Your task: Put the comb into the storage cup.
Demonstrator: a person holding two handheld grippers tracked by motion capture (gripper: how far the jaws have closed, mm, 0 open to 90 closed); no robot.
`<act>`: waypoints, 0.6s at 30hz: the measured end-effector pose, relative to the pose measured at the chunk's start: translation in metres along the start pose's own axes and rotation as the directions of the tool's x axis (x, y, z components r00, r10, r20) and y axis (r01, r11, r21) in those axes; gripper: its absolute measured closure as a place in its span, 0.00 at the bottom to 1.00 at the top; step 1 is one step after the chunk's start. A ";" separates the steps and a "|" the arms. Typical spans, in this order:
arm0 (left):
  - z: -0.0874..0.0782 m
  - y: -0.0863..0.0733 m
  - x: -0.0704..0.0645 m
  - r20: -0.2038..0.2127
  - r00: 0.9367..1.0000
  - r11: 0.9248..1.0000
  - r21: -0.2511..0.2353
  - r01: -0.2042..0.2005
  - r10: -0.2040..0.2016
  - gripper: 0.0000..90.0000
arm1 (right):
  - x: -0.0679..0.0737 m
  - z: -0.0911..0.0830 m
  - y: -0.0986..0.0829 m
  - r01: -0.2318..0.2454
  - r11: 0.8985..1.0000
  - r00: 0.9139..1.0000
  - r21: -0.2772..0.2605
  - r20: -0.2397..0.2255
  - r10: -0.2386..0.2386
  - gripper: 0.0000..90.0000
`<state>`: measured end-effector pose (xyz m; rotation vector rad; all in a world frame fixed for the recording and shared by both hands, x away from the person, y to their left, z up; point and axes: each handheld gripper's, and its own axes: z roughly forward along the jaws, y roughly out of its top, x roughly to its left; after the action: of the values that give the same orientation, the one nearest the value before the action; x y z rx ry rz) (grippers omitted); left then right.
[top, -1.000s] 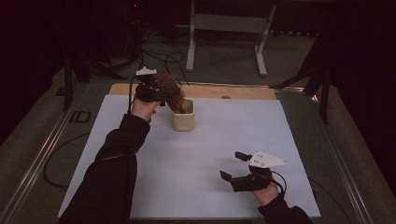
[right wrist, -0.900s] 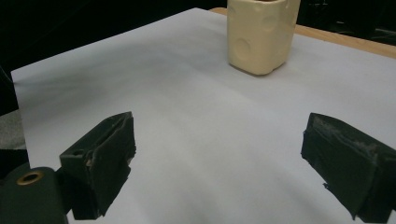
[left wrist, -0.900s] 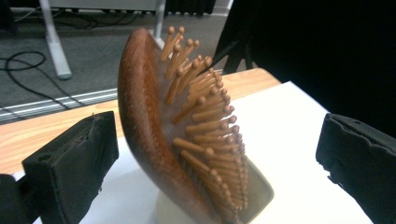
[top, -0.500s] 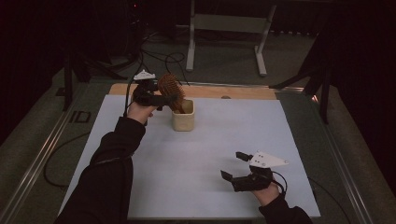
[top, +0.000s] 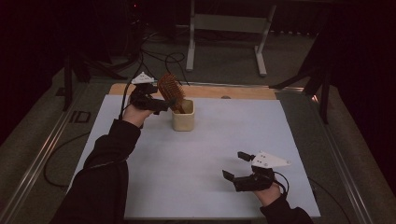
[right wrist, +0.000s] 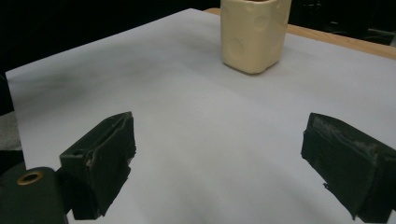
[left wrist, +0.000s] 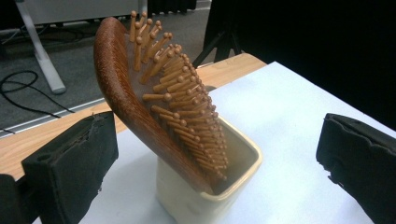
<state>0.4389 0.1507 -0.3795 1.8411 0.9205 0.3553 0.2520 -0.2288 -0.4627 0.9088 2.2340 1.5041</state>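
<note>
Nearest the person, the right gripper [top: 240,169] hovers low over the white sheet [top: 210,154] at its near right, jaws spread wide with nothing between them; in its own view the jaws frame bare sheet, with the cup [right wrist: 253,32] well beyond. Farther off, at the far left of the sheet, the left gripper [top: 161,103] sits just beside the cup [top: 183,115], jaws wide apart on either side of the brush [left wrist: 159,98] without touching it. The brush stands handle-down in the cream cup [left wrist: 219,196], leaning on its rim, bristles facing right in the left gripper view. Beyond lies the wooden table edge [top: 243,92].
</note>
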 end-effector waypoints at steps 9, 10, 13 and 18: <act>-0.010 -0.006 0.003 -0.014 1.000 1.000 0.010 -0.014 0.015 0.00 | 0.000 0.001 0.000 -0.002 1.000 1.000 0.001 -0.006 0.002 0.10; -0.013 -0.008 0.004 -0.010 1.000 1.000 0.008 -0.018 0.018 0.00 | 0.000 0.001 0.000 -0.002 1.000 1.000 0.001 -0.006 0.002 0.10; -0.017 -0.013 0.003 0.004 1.000 1.000 0.012 -0.027 0.027 0.00 | 0.000 0.001 0.000 -0.004 1.000 1.000 0.002 -0.004 0.004 0.10; -0.024 -0.021 0.002 0.017 0.999 0.999 0.002 -0.035 0.035 0.00 | -0.002 0.003 -0.001 -0.008 1.000 1.000 0.007 -0.005 0.008 0.10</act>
<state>0.4171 0.1721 -0.3873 1.8618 0.8788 0.3598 0.2543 -0.2284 -0.4651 0.9187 2.2425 1.5049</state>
